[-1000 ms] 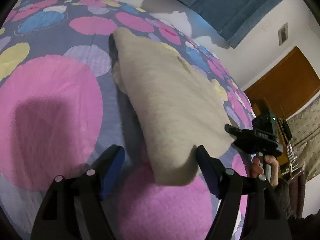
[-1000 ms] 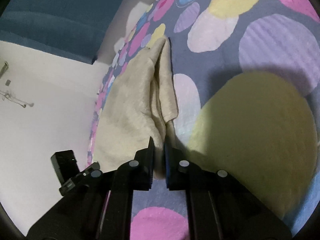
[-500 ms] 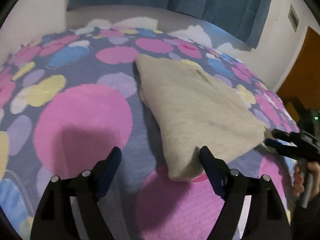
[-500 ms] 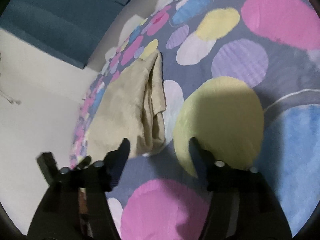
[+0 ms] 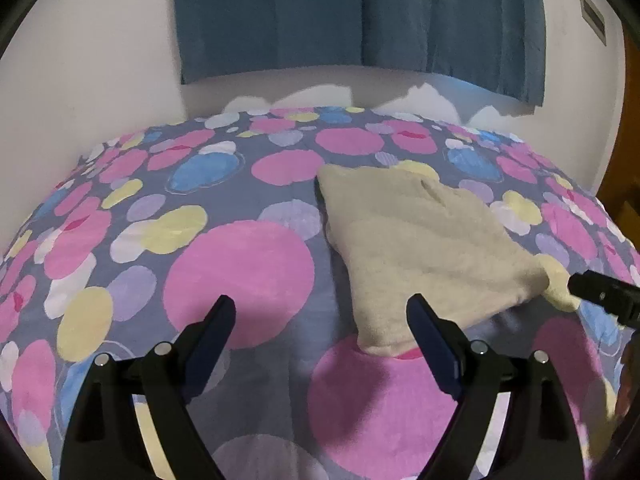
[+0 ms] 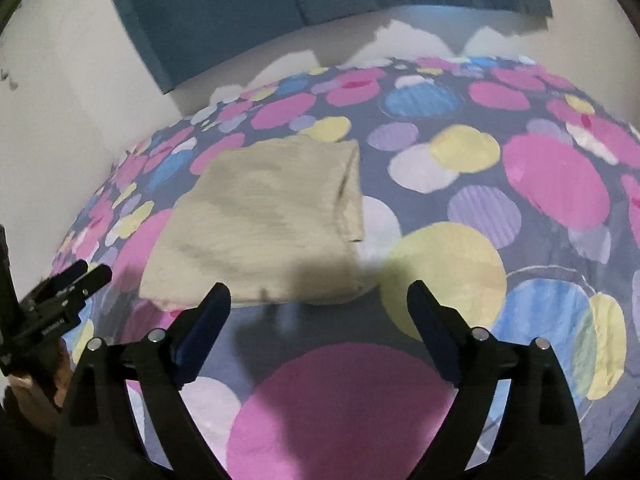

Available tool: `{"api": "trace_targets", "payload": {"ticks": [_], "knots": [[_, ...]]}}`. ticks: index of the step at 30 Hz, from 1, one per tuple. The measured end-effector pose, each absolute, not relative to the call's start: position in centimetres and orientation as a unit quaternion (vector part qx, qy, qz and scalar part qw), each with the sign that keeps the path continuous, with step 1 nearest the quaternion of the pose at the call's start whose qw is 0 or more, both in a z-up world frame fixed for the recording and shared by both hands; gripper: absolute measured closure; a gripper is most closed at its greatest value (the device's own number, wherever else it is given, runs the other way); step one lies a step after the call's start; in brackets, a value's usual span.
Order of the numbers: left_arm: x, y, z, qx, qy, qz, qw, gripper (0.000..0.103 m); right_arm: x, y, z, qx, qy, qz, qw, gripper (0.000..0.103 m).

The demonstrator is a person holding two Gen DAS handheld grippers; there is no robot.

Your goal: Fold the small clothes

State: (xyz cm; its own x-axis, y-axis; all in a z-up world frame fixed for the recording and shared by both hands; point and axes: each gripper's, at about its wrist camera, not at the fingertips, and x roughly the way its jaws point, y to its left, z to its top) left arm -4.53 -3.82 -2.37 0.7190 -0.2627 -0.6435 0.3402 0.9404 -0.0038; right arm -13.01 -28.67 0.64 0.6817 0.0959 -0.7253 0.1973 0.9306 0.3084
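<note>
A beige folded garment [image 5: 420,248] lies flat on the spotted bedspread [image 5: 240,264]. My left gripper [image 5: 320,300] hangs above the bed just short of the garment's near corner. Its jaws are opening and nothing is between the pads. In the right wrist view the same garment [image 6: 272,216] lies ahead and to the left. My right gripper [image 6: 319,287] is raised off its near edge, its jaws opening wide and empty. One of the right gripper's fingers [image 5: 600,294] pokes in at the garment's right corner. The left gripper's fingers [image 6: 86,278] show at the left edge.
The bedspread [image 6: 552,184] with pink, yellow and blue circles covers the whole bed. A blue curtain [image 5: 360,16] hangs on the pale wall behind it. A brown door [image 5: 632,120] shows at the far right. A hand [image 6: 24,384] holds the left gripper.
The right gripper let go of the garment's edge, opened wide and lifted back. The left gripper also rose and tilted up, so the curtain and wall came into view. The garment stays folded.
</note>
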Motion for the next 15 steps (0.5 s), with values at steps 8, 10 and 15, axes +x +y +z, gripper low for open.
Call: {"api": "trace_targets", "payload": {"ticks": [8,10,15], "knots": [[-5.7,-2.9,-1.0,0.043,0.327,-0.143,0.933,0.017,-13.5,-27.2,1.7,0.173,0.390,-0.028,0.904,0.012],[-5.9,-2.9,-0.9,0.044,0.328,-0.141,0.933,0.017,-13.4,-27.3,1.7,0.173,0.390,-0.025,0.904,0.012],[-6.4,-2.8,-0.7,0.044,0.326,-0.136,0.934,0.017,-13.9,-26.5,2.3,0.171,0.386,-0.026,0.906,0.012]]}}
